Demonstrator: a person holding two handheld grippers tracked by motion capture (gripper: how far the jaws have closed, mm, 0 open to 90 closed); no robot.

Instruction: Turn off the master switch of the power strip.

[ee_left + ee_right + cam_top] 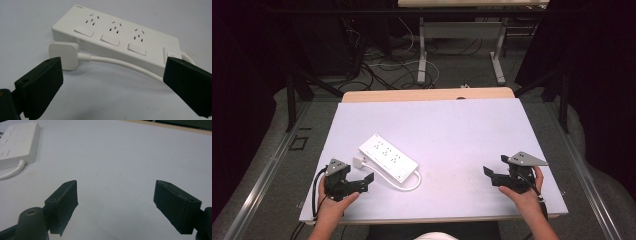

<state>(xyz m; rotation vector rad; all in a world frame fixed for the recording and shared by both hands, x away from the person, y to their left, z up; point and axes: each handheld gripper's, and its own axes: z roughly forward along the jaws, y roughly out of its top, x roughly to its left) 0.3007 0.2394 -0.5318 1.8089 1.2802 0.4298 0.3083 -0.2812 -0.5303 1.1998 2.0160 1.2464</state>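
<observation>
Fingers [45, 85] on my left gripper [357, 182] stand spread wide with nothing between them. In the left gripper view they frame the white power strip [117, 37], and the flat white plug [63, 53] lies on the desk just past my left-hand finger, not touching it as far as I can judge from this low angle. That view gives me what the high view cannot: three socket groups in a row on the strip's top face, a long flat button beside each, and a switch panel at the cabled end. The cord [120, 63] runs from the plug along the strip's near side.

From the high view I see the layout instead. The power strip lies at a slant on the left half of the white desk [452, 130], its cord looping out at the near end and back, with the plug beside the strip's long left edge.

My right gripper [502, 172] is well apart from all that, near the desk's right edge. Its fingers [63, 202] gape just as wide over bare desk, holding nothing, and the right gripper view catches the strip's end far off at top left.
</observation>
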